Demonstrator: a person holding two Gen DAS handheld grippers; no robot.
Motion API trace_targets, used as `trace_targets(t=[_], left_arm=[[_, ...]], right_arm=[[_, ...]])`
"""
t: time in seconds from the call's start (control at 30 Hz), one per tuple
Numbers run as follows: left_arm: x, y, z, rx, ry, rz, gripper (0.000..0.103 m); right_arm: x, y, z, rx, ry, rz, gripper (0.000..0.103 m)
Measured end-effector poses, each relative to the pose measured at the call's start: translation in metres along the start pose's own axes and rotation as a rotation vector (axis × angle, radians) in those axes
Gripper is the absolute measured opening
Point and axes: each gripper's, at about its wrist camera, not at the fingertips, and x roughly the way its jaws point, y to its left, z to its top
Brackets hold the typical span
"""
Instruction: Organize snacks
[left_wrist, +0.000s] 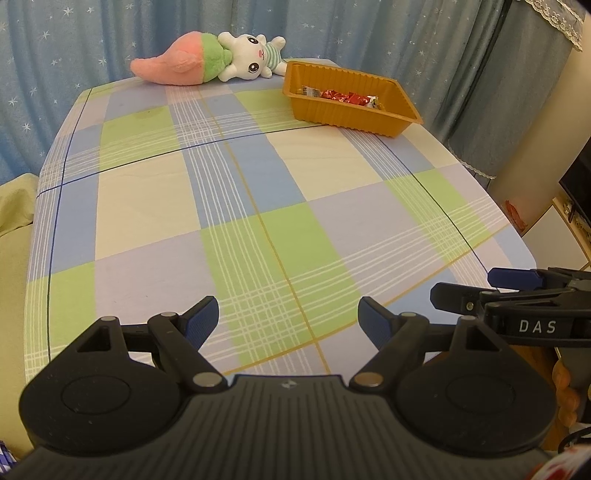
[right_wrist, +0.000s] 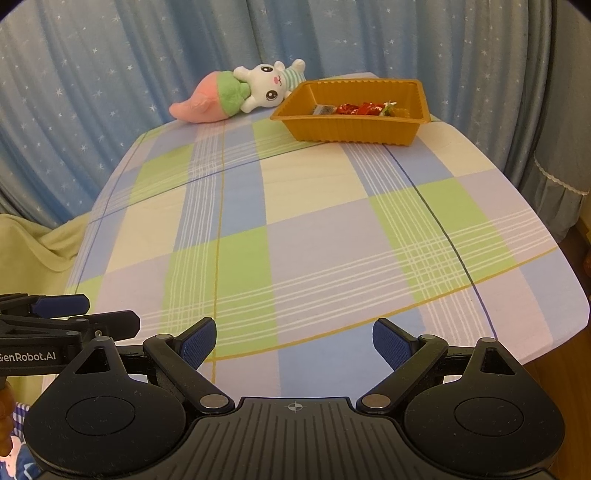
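Partly hidden snacks (right_wrist: 356, 108) in tray (right_wrist: 354, 129), wrappers unreadable

- Tray (left_wrist: 347, 118), golden-brown ribbed plastic, rectangular, upright at the table's far right end.
- Snacks (right_wrist: 354, 109), red and silvery wrapped pieces, lying loose inside the tray.

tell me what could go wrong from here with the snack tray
1. The orange tray sits at the far end of the table, close to its right edge; a push while reaching in might slide it off.
2. The plush rabbit lies right beside the tray and could get bumped.
3. The open left gripper and right gripper are close together and may collide.
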Motion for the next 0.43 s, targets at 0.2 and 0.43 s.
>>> trace_targets(t=[0.2, 0.43], left_arm=[[-0.0002, -0.0003, 0.0012, -0.005, -0.007, 0.000, 0.081], [0.0050, -0.0056, 0.0062, -0.004, 0.005, 0.003, 0.082]], right_arm=[[0.0000, -0.0022, 0.0003, -0.008, -0.002, 0.004, 0.091], [0.0005, -0.0057, 0.0028, -0.005, -0.002, 0.006, 0.091]])
